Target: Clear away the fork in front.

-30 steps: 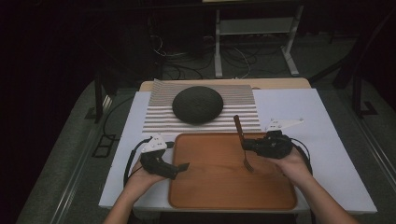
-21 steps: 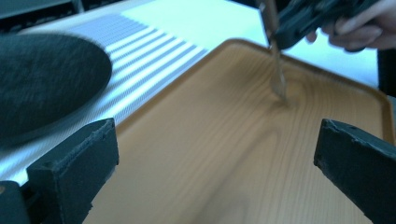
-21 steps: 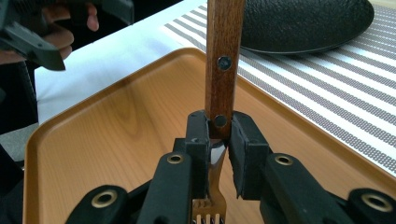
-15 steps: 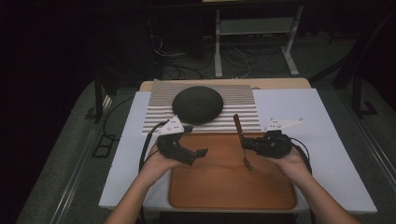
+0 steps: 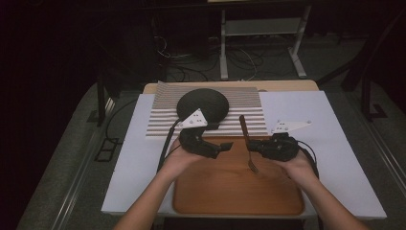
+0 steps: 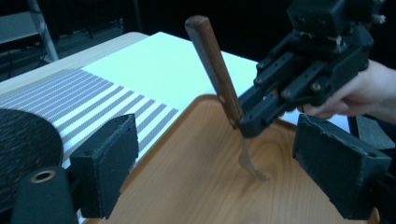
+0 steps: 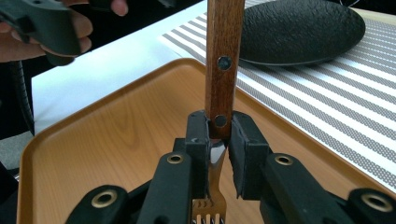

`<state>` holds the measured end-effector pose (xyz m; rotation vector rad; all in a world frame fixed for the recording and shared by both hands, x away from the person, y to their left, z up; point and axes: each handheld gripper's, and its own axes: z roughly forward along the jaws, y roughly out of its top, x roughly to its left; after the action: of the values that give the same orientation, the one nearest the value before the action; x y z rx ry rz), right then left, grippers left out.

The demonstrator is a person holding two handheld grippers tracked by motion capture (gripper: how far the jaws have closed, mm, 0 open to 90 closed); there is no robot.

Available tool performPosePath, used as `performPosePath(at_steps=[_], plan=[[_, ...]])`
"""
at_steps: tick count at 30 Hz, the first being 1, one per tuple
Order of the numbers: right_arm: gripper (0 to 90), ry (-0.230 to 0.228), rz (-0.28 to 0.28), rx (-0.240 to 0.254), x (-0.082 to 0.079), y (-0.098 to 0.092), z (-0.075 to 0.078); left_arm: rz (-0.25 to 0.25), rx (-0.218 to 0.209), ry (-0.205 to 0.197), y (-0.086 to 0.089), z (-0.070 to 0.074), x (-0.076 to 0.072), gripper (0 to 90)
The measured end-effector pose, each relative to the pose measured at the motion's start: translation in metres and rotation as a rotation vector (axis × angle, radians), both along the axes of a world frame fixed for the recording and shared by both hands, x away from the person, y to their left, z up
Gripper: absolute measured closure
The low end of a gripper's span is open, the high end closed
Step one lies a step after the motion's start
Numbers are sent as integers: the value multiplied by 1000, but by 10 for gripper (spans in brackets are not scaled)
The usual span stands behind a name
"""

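High view: right tongs [image 5: 252, 145] grip a wooden-handled fork [image 5: 246, 142] near-upright, tines down on the wooden tray [image 5: 230, 191], handle tilted toward the far side. Left tongs [image 5: 225, 145] hover over the tray's far-left part, jaws apart, pointing right at the fork, near but not touching. Black plate [image 5: 203, 102] sits on the striped placemat [image 5: 249, 100], far of the tray. Pickup looks done; a handover or placing seems left.

Left gripper view: left tongs [image 6: 233, 163] wide open, nothing between the pads; fork [image 6: 219, 91] stands ahead, centred between them, held by the right tongs [image 6: 250, 123].

Right gripper view: right tongs [image 7: 218, 140] clamped where the fork [image 7: 223, 56] handle meets the metal neck; tines low, handle rising.
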<state>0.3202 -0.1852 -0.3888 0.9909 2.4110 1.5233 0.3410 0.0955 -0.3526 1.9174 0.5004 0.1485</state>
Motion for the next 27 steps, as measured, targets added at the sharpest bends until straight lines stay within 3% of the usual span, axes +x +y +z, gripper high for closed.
performPosePath(at_steps=[4,8,14,20,27], plan=[[773,-9,3,8,0,2,1,-8,-22,23,-11,0,4,151],[773,-15,10,12,-1,5,3,-2,-29,32,-21,-1,6,226],[772,-26,18,24,-2,10,4,40,-38,48,-30,-6,8,402],[772,-33,26,30,-3,16,5,40,-52,55,-33,-8,6,565],[772,-49,26,25,-3,24,6,45,-60,58,-34,-10,5,660]])
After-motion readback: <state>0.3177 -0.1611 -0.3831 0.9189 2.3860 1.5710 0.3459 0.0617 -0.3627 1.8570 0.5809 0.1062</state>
